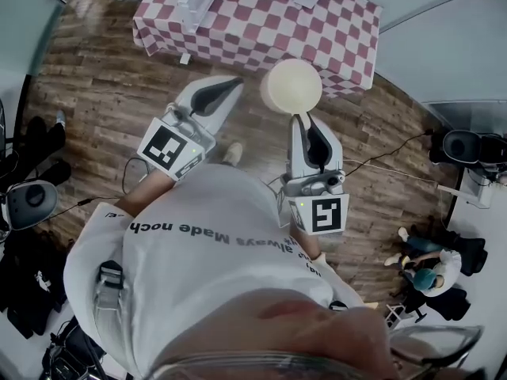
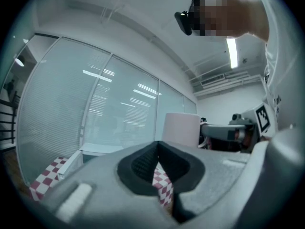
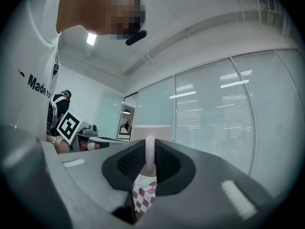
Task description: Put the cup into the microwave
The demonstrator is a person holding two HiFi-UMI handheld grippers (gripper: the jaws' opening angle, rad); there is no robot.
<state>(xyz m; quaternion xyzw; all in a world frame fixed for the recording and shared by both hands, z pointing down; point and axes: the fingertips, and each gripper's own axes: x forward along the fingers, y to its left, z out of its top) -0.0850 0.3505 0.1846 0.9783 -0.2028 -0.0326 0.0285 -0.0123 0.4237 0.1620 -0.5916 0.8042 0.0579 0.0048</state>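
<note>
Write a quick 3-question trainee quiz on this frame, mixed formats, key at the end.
1. Multiple choice: the cup is held by A) the left tongs, B) the right tongs, C) neither.
2. True or false: the cup already rests on the checked tablecloth.
3. Fill in: the right tongs grip the cup by its ____.

Key:
1. B. The left tongs are shut with nothing in them.
2. False. The cup hangs in the air, clamped in the tongs.
3. Handle. It stands between the closed jaws in the right gripper view.
</note>
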